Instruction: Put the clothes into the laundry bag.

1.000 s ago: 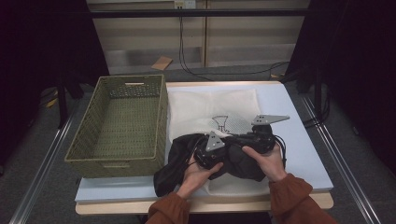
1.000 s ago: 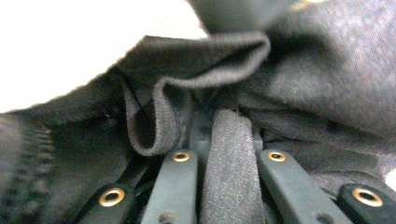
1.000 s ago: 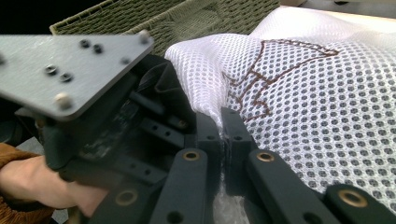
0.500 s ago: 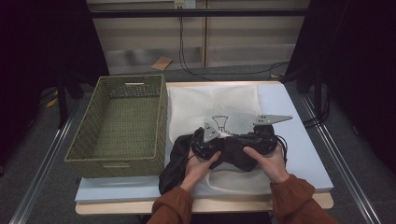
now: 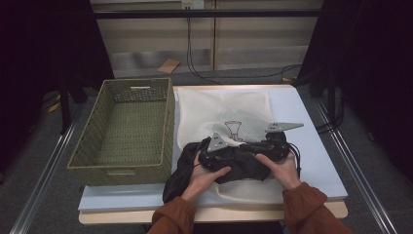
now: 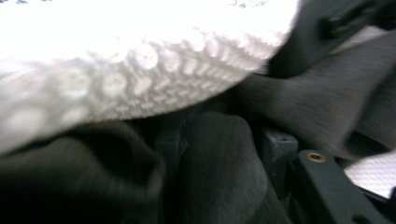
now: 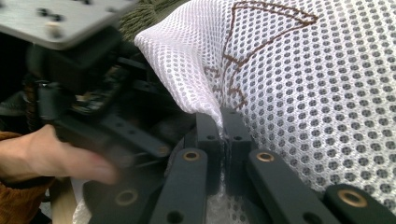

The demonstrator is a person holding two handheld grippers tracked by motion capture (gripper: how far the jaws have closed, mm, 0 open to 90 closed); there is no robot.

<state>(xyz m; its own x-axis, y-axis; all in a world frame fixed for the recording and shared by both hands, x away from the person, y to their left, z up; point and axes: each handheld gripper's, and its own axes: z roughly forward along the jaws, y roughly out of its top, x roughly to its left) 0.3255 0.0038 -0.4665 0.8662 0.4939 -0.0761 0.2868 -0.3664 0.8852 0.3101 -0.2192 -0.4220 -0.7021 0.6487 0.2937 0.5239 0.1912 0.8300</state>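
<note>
Table (image 5: 311,117), mesh bag (image 5: 229,109), brown emblem (image 7: 261,28) unreadable

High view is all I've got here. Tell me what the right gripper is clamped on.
Observer: The right gripper is shut on the edge of the white mesh bag, which is pinched between its jaws.
Operator: Now report the left gripper.
Observer: Its jaws have just been opening. A fold of the dark garment sits between them.
Operator: Say where the bag lies from there.
Observer: In the left gripper view, the bag's mesh hangs just above the garment.
</note>
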